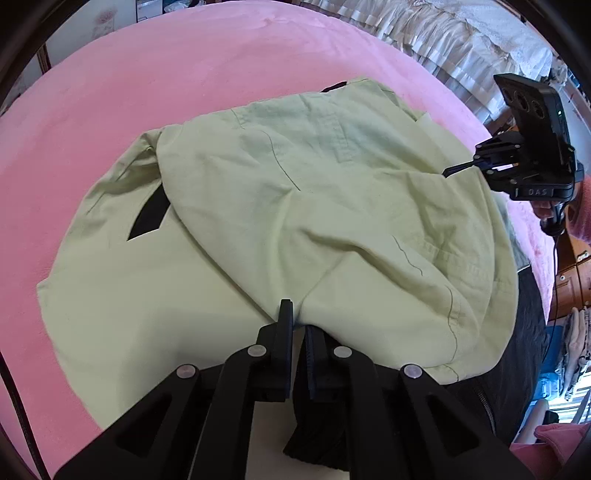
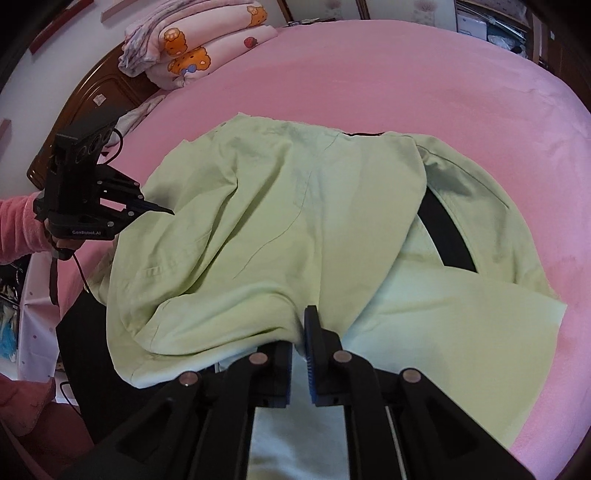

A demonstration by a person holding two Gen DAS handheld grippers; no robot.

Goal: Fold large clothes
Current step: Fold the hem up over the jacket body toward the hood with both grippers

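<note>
Pink bedding (image 1: 192, 74) covered the bed, and the large pale green garment (image 1: 295, 206) lay spread over its middle, one part lifted and doubled across the rest. A strip of black (image 1: 149, 216) showed in a gap between the green layers; whether it was lining or another piece could not be told.

The left gripper (image 1: 293, 325) was nearly closed on a raised ridge of the green cloth, its fingers (image 1: 285, 314) pressed to the fabric with only a thin slit between them. The right gripper (image 2: 301, 332) likewise pinched an edge of the garment, the cloth draping down from its fingers (image 2: 313, 325). In the opposite views each gripper's tip sank into the folds, so the contact there was hidden.

A stack of folded pink blankets (image 2: 199, 48) with cartoon prints sat at the wooden headboard (image 2: 99, 96). Pale ruffled curtains (image 1: 443, 33) hung beyond the bed, cut off by the lens rim.
</note>
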